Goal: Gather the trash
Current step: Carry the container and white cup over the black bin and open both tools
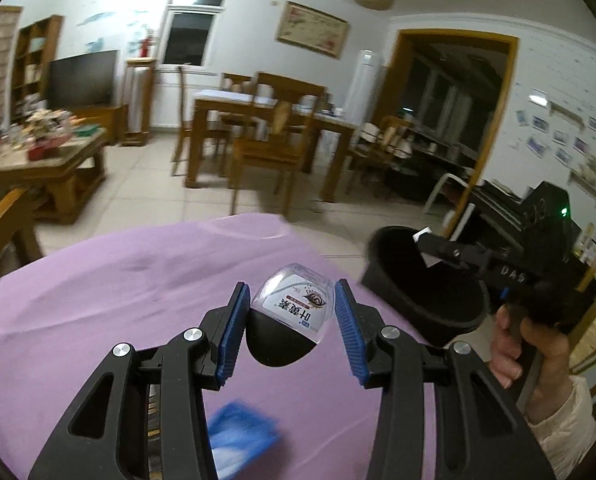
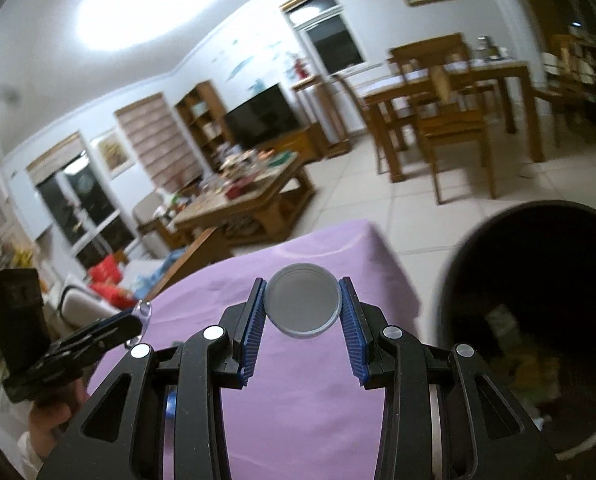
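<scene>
In the left wrist view, our left gripper (image 1: 294,312) is clamped on a small clear bottle (image 1: 294,308) with a black cap and a white printed label, its blue pads (image 1: 232,332) pressing both sides. The bottle hangs above a table covered with a purple cloth (image 1: 138,300). A blurred blue scrap (image 1: 242,436) lies on the cloth near the camera. At the right, a black trash bin (image 1: 425,284) stands just beside the table edge, and our right gripper (image 1: 429,248) reaches over its rim, held by our right hand (image 1: 533,344).

In the right wrist view, our right gripper (image 2: 302,307) is closed on a round grey lid (image 2: 302,306), gripped at its two edges above the purple cloth (image 2: 317,400). The dark mouth of the trash bin (image 2: 537,300) opens at the right. At the far left, our left gripper (image 2: 138,320) shows with the clear bottle (image 2: 142,312) at its tip.
</scene>
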Action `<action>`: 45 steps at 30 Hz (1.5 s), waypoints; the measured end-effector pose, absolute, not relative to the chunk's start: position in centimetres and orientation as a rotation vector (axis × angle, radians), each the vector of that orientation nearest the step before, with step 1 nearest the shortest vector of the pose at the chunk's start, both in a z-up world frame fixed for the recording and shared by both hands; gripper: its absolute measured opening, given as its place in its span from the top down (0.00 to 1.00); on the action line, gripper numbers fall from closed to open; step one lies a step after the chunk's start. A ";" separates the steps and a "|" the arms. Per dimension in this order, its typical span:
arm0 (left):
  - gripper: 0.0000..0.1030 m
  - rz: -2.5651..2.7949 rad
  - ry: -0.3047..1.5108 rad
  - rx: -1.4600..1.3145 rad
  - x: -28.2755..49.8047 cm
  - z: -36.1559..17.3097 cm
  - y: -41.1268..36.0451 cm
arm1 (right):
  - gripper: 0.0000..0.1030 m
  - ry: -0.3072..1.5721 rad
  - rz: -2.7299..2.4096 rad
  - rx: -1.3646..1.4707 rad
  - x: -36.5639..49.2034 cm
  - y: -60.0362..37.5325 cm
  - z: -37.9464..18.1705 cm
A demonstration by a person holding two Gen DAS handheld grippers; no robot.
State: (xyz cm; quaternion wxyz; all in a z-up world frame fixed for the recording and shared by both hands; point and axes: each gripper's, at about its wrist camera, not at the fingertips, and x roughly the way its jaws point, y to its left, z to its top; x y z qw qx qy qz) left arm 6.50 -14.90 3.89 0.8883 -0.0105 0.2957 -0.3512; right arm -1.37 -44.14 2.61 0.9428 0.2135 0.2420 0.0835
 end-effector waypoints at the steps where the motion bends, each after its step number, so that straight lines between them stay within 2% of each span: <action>1: 0.58 -0.754 0.613 -0.015 6.4 3.9 -16.3 | 0.64 0.481 0.140 0.446 -2.3 -45.9 2.5; 9: 0.58 -0.933 0.613 0.047 5.5 3.3 -27.4 | 0.64 0.422 -0.027 0.508 -7.4 -55.6 1.0; 17: 0.58 -1.012 0.623 0.104 5.1 1.5 -34.0 | 0.64 0.424 -0.106 0.579 -10.1 -62.3 -2.2; 25: 0.58 -1.010 0.683 0.148 5.2 -1.1 -36.7 | 0.64 0.454 -0.124 0.626 -9.5 -64.5 -5.2; 36: 0.58 -1.018 0.719 0.173 5.4 -1.8 -39.4 | 0.64 0.471 -0.125 0.653 -7.1 -65.9 -7.1; 37: 0.57 -1.023 0.718 0.180 5.2 -1.8 -39.5 | 0.64 0.470 -0.121 0.656 -7.1 -66.0 -7.0; 39: 0.56 -1.023 0.716 0.198 4.9 -1.9 -39.6 | 0.52 0.460 -0.119 0.665 -7.0 -66.0 -7.0; 41: 0.42 -1.020 0.709 0.218 4.7 -1.7 -39.7 | 0.26 0.422 -0.135 0.677 -7.4 -66.1 -6.6; 42: 0.21 -1.014 0.700 0.225 4.6 -1.6 -39.7 | 0.24 0.409 -0.136 0.683 -7.5 -66.2 -6.6; 43: 0.09 -0.998 0.671 0.230 4.2 -1.3 -39.5 | 0.21 0.395 -0.135 0.689 -7.6 -66.2 -6.5; 45: 0.07 -0.988 0.622 0.239 3.7 -0.9 -39.0 | 0.16 0.387 -0.139 0.690 -7.7 -66.1 -6.4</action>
